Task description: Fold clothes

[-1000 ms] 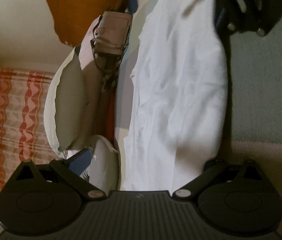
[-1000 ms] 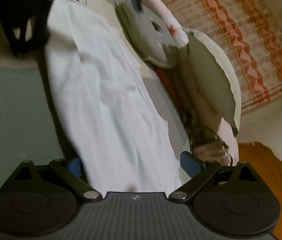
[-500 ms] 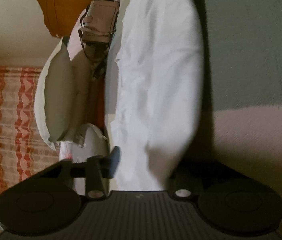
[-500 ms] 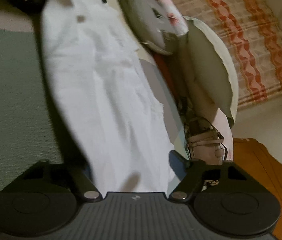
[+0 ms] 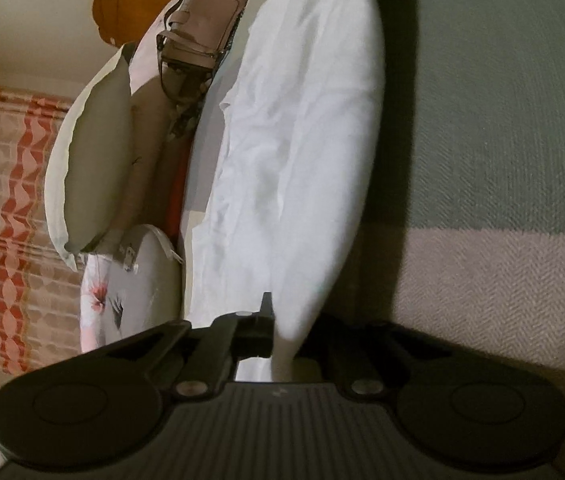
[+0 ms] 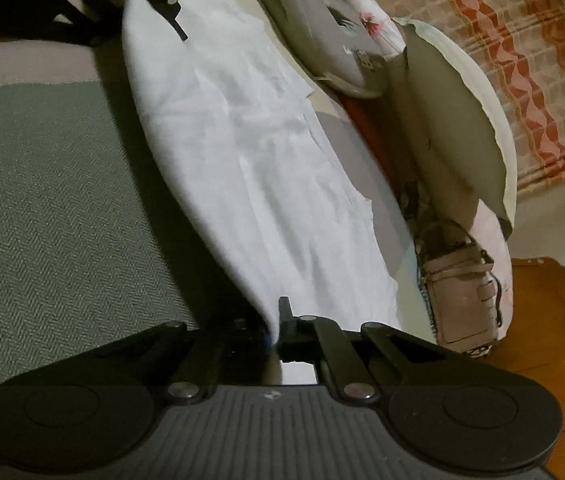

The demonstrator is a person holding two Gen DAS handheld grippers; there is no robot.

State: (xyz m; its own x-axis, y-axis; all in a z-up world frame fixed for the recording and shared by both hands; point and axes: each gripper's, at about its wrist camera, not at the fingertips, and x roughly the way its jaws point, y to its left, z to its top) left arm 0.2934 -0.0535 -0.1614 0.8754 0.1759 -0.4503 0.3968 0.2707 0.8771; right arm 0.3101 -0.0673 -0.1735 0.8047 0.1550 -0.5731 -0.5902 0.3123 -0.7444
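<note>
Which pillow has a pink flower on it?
The grey round cushion at the white cloth's end has the pink flower. The plain olive pillow beside it, ringed in pale cream, has none.

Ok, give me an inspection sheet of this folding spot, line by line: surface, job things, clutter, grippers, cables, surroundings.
Surface: woven bed cover, green band beside a beige band.
Job's things: white garment, stretched long between the two grippers, one edge raised and casting a shadow.
Clutter: pink handbag, two pillows, grey floral cushion, all along the garment's far side.
Grippers: left gripper shut on one end of the garment; right gripper shut on the other end.
Cables: nothing seen.
Surroundings: orange patterned curtain, wooden furniture.
</note>
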